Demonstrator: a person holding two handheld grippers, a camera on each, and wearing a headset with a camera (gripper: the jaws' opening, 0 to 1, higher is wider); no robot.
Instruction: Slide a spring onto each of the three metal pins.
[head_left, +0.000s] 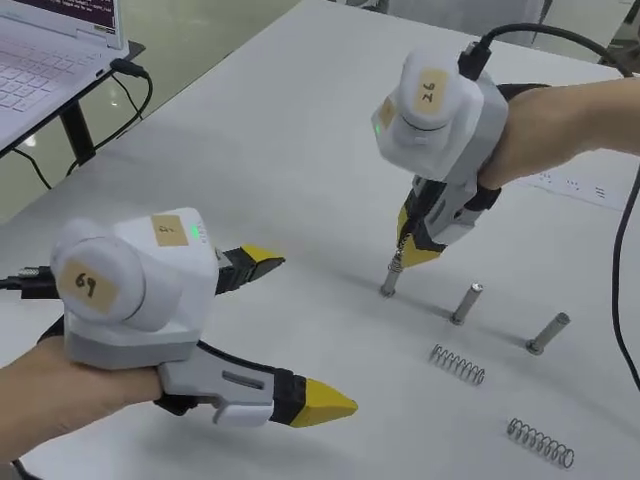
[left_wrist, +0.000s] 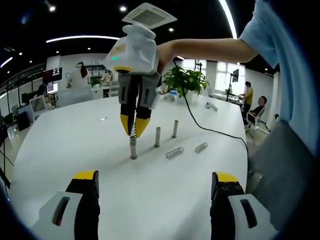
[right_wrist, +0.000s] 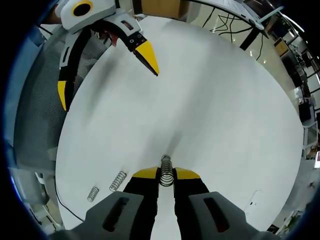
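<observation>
Steel spring (head_left: 398, 262) is pinched in the right tongs (head_left: 410, 255) and hangs straight below the tips. Its lower end is at the top of the first pin (head_left: 388, 285), directly under them; can't tell if the first coil is over the pin yet. Risks as I see them: (1) spring axis off the pin axis, so a coil catches the pin's top edge and the spring bows and pops out of the jaws; (2) side load from the tongs tips the pin, which seems to just stand on the table (head_left: 250, 150) with nothing steadying it; (3) too hard a squeeze flattens coils and they bind on the pin; (4) letting go with too few coils on, so the spring jumps off and rolls. Right tongs: jaws nearly together, only the spring's width between the yellow tips, touching nothing else I can see. Left tongs (head_left: 300, 330): jaws spread wide, empty, touching nothing, well apart from the pins, too far off to brace one. Second pin (head_left: 466, 303) and third pin (head_left: 548, 333) stand bare in a row past the right tongs, on the side away from the left tongs. Spare spring (head_left: 457, 364) and last spring (head_left: 540, 442) lie flat beside those two pins, in neither tongs.
</observation>
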